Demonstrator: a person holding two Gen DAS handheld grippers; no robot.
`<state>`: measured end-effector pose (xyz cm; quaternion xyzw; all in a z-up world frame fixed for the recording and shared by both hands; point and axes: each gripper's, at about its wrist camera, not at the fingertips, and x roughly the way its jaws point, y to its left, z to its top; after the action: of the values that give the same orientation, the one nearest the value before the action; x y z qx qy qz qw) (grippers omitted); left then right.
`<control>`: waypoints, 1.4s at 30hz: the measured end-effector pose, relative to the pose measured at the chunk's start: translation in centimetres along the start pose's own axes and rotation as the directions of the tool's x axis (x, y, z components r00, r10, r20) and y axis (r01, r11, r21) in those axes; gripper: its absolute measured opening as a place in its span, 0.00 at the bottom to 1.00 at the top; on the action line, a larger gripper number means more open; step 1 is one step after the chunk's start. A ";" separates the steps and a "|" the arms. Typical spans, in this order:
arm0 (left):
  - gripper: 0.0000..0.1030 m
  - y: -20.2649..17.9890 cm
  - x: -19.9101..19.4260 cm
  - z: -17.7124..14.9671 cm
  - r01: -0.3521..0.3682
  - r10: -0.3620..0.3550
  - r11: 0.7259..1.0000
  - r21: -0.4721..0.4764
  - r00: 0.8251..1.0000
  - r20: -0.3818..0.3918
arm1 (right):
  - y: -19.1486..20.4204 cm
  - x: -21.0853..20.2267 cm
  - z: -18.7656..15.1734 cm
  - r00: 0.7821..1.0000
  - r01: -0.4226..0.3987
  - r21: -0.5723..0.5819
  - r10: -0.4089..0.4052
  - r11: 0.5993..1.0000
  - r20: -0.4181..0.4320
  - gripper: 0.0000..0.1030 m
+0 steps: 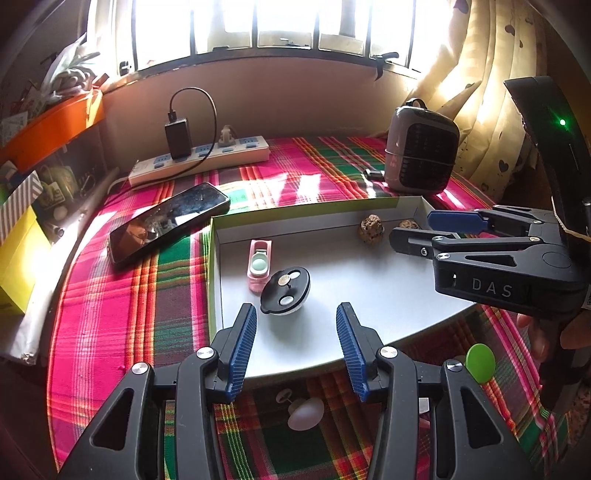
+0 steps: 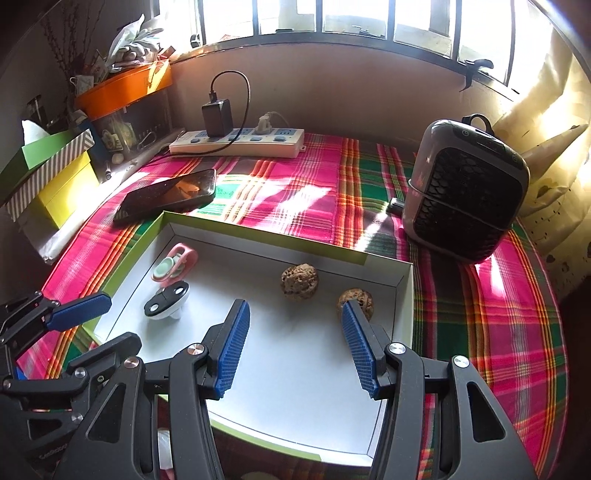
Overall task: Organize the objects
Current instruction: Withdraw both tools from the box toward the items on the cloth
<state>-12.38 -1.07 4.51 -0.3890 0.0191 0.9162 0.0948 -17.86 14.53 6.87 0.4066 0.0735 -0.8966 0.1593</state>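
Left tongs (image 1: 296, 347) open, empty | right tongs (image 2: 293, 345) open, empty, over tray (image 2: 295, 406) | white knob (image 1: 306, 412), green disc (image 1: 480, 362) on cloth just outside tray's near rim | approach low, grip knob's sides.

A barred window (image 2: 354, 18) runs along the back wall (image 2: 351, 96) and floods the room with bright daylight, throwing sunny patches across the plaid cloth (image 2: 295, 192) covering the surface. A cream curtain (image 1: 480, 92) hangs at the right, and cluttered shelves (image 2: 122, 110) stand at the left.
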 end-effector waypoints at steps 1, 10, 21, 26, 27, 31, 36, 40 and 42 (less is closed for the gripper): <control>0.42 0.0 -0.1 -0.1 0.000 0.000 1.000 -0.003 1.000 0.000 | 0.0 -0.3 -0.2 1.000 0.003 0.000 -0.003 1.000 0.006 0.52; 0.42 0.6 -1.4 -1.1 -0.014 0.014 0.999 -0.031 1.000 0.020 | -0.1 -2.4 -1.8 0.998 0.022 0.016 -0.023 1.000 0.053 0.52; 0.43 2.0 -2.6 -2.7 0.001 0.000 0.996 -0.084 1.000 0.021 | -0.8 -4.6 -4.6 0.996 0.031 0.042 -0.035 0.999 0.078 0.52; 0.43 2.7 -2.6 -3.7 0.021 -0.020 0.995 -0.102 1.000 0.011 | -1.0 -5.4 -5.8 0.996 0.023 0.053 -0.027 0.998 0.081 0.52; 0.43 2.8 -2.7 -3.9 0.027 -0.026 0.994 -0.102 1.000 0.010 | -1.0 -5.5 -6.0 0.996 0.024 0.058 -0.029 0.998 0.080 0.52; 0.43 3.1 -2.5 -4.7 0.044 -0.045 0.993 -0.108 0.999 -0.002 | -1.0 -6.1 -6.9 0.996 0.028 0.063 -0.034 0.998 0.085 0.52; 0.44 3.1 -2.5 -5.4 0.065 -0.066 0.992 -0.110 0.998 -0.012 | -0.9 -6.5 -7.7 0.996 0.028 0.063 -0.033 0.998 0.083 0.52; 0.44 2.8 -2.2 -5.5 0.073 -0.076 0.992 -0.108 0.997 -0.024 | -0.8 -6.7 -8.3 0.996 0.024 0.064 -0.029 0.998 0.079 0.52; 0.44 2.6 -2.1 -5.5 0.078 -0.081 0.992 -0.098 0.996 -0.027 | -0.9 -6.8 -8.6 0.997 0.022 0.066 -0.027 0.998 0.076 0.53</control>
<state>-7.54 -4.58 2.10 -0.4075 -0.0393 0.9055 0.1120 -7.89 19.18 6.28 0.3757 0.0430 -0.9154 0.1377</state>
